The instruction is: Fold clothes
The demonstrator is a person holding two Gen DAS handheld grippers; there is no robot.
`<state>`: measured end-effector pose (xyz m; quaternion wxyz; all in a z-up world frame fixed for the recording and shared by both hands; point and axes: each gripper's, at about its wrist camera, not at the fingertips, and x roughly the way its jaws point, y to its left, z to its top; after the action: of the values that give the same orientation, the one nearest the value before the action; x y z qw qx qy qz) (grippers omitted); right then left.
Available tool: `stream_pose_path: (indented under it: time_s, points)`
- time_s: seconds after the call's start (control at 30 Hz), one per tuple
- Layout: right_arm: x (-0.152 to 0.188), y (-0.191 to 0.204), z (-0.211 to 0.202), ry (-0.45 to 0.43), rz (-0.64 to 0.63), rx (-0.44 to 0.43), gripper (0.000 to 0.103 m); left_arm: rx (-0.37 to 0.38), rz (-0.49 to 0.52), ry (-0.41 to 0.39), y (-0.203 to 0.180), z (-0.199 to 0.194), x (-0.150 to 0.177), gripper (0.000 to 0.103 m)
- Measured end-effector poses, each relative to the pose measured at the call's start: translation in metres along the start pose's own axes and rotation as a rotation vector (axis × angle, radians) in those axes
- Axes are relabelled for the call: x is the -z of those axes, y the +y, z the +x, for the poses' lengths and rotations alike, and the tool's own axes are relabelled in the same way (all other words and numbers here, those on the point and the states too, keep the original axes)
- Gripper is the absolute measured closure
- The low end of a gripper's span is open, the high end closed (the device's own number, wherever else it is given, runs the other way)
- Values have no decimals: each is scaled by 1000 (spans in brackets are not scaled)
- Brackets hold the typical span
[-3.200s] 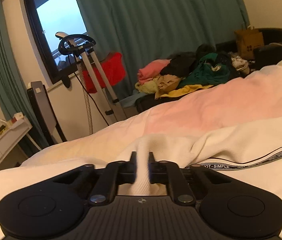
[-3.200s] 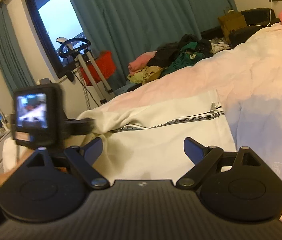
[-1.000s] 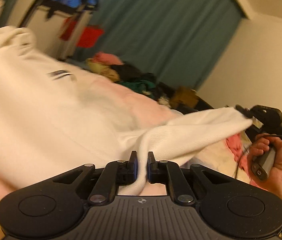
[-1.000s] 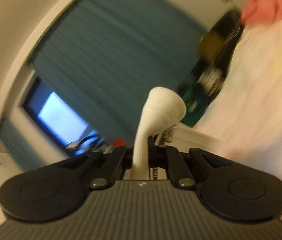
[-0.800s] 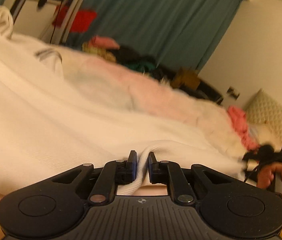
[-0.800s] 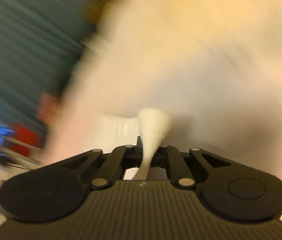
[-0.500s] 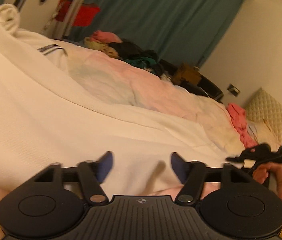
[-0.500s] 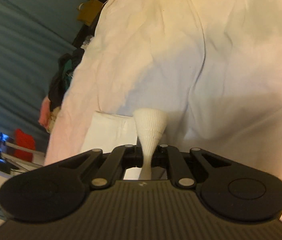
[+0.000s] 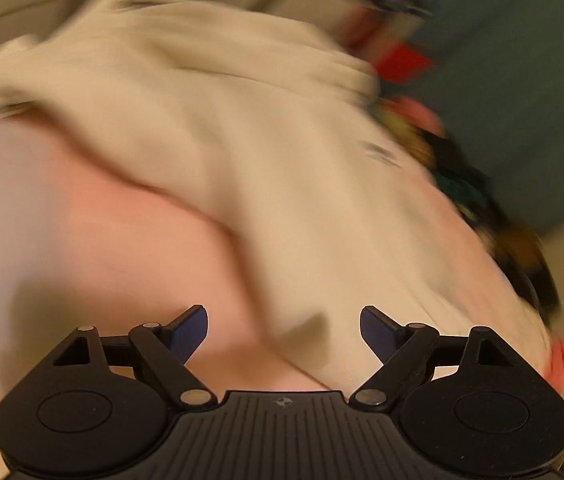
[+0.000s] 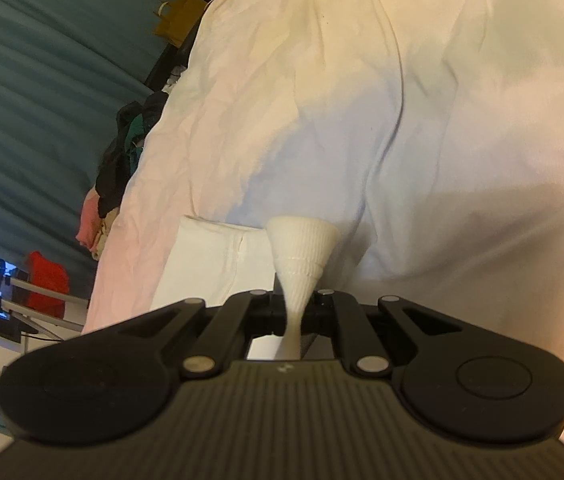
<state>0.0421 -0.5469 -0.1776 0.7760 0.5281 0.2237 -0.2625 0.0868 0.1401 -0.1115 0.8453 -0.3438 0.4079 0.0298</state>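
With the left hand-held gripper [image 9: 284, 330] opening empty over the white garment [image 9: 241, 128] on the bed [image 10: 462, 120], the right hand-held gripper [image 10: 294, 308], pinching its ribbed cuff [image 10: 302, 252], could drag the fold askew.

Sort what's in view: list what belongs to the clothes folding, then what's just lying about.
Part of the job:
- white garment, ribbed edge pinched in the right gripper
- left gripper, jaws opening, gripping nothing
- bed cover, the work surface

Lying about:
- heap of clothes
- teal curtain
- red cloth
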Motion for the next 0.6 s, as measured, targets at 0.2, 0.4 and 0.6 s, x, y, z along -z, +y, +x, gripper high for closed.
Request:
stream_pose_path:
  time_s: [0.2, 0.4, 0.6]
  points:
    - [-1, -3, 0, 5, 9, 4, 97, -59, -450, -102, 79, 11, -53, 20]
    - [-1, -2, 1, -6, 1, 4, 97, 24, -671, -233, 107, 28, -80, 25]
    - [-1, -3, 5, -14, 1, 14, 97, 16, -675, -355, 118, 27, -110, 51]
